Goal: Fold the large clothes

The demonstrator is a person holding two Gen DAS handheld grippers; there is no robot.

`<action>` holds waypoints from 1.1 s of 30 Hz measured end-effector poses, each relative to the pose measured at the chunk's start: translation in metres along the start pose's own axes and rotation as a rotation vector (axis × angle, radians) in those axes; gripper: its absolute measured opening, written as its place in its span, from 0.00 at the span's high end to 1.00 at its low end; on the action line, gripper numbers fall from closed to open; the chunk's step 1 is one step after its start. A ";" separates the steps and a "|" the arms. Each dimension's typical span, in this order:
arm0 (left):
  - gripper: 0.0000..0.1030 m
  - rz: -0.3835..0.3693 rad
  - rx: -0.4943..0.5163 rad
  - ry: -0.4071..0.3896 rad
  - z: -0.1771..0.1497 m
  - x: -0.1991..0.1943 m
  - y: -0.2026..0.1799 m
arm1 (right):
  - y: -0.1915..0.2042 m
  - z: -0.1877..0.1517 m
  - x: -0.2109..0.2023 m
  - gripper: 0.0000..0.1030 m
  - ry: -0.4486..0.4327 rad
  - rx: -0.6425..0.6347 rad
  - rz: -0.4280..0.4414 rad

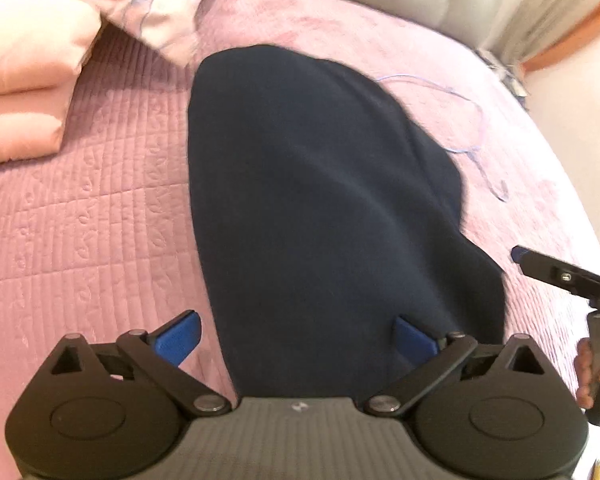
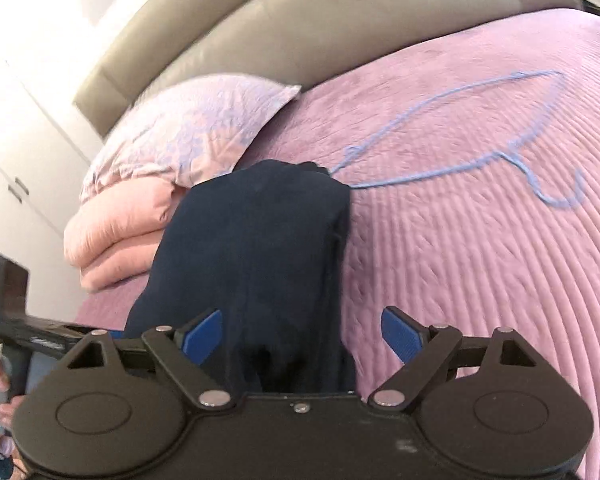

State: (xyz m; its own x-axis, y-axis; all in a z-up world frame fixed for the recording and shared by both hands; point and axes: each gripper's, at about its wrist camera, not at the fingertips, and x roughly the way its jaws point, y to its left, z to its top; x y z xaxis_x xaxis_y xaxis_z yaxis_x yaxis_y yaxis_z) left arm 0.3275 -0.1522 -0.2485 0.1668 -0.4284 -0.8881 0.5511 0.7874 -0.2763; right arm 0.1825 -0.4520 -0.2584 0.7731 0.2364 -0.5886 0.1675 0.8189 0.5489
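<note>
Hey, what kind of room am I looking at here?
Most likely a bedroom: a bed with a quilted pink bedspread and a padded headboard, a patterned pillow beside folded pink bedding, and a dark garment laid out next to a blue wire hanger.

1. The left gripper (image 1: 296, 340) hangs with jaws spread wide over the dark garment (image 1: 316, 200).
2. Beyond the left finger lies the pink quilt (image 1: 80, 216).
3. Right of the fingers, blurred, is probably the right gripper (image 1: 518, 255).
</note>
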 end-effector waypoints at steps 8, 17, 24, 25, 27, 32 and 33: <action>0.00 -0.156 -0.045 0.037 0.019 0.022 0.027 | -0.007 0.019 0.102 0.01 0.219 0.056 0.053; 0.02 -0.359 -0.174 0.015 0.023 0.050 0.073 | -0.022 0.022 0.140 0.08 0.190 0.243 0.211; 0.23 -0.358 -0.068 -0.079 0.022 0.007 0.049 | 0.001 0.020 0.096 0.53 0.113 0.401 0.226; 0.23 -0.364 -0.066 -0.082 0.022 -0.007 0.049 | 0.013 0.021 0.088 0.53 0.104 0.386 0.238; 0.23 -0.361 -0.048 -0.117 0.018 -0.039 0.049 | 0.038 0.024 0.069 0.53 0.092 0.369 0.268; 0.20 -0.356 -0.033 -0.203 -0.009 -0.133 0.058 | 0.101 0.020 0.023 0.53 0.065 0.358 0.358; 0.19 -0.350 -0.023 -0.216 -0.020 -0.148 0.061 | 0.118 0.015 0.015 0.53 0.064 0.335 0.368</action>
State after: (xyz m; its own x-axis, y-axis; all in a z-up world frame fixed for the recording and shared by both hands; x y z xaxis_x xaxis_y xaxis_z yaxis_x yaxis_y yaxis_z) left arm 0.3203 -0.0319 -0.1412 0.1418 -0.7538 -0.6416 0.5867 0.5860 -0.5589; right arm 0.2228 -0.3601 -0.1933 0.7806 0.5182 -0.3495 0.0862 0.4646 0.8813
